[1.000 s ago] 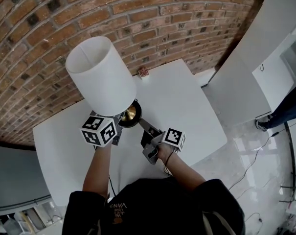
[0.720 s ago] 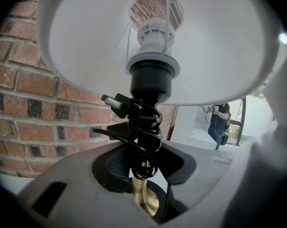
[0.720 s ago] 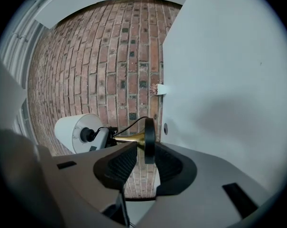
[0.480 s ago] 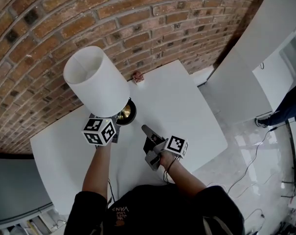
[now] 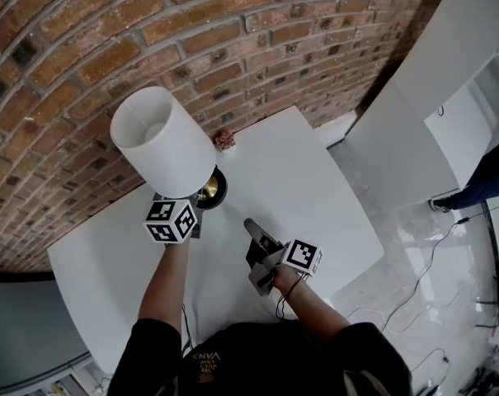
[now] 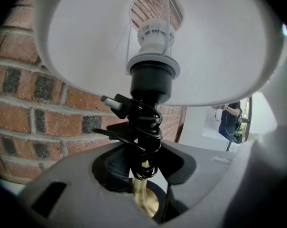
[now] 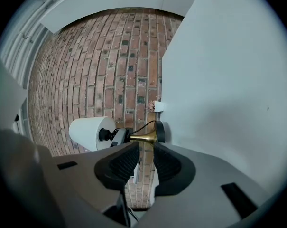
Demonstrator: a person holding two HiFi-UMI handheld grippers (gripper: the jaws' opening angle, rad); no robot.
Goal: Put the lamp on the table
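The lamp has a white shade, a brass stem and a dark round base that rests on the white table close to the brick wall. My left gripper is shut on the lamp. In the left gripper view the brass stem sits between the jaws, with black cord wound round it under the shade. My right gripper hovers over the table to the right of the base. Its jaws are closing with nothing between them. Beyond them the lamp shows.
A small pink thing on a white block sits at the table's far edge by the brick wall. White panels stand to the right. Cables lie on the glossy floor, where a person's legs show at the far right.
The left gripper and lamp have shifted slightly towards the wall. The right gripper has drawn back from the lamp base, and its jaws have narrowed.
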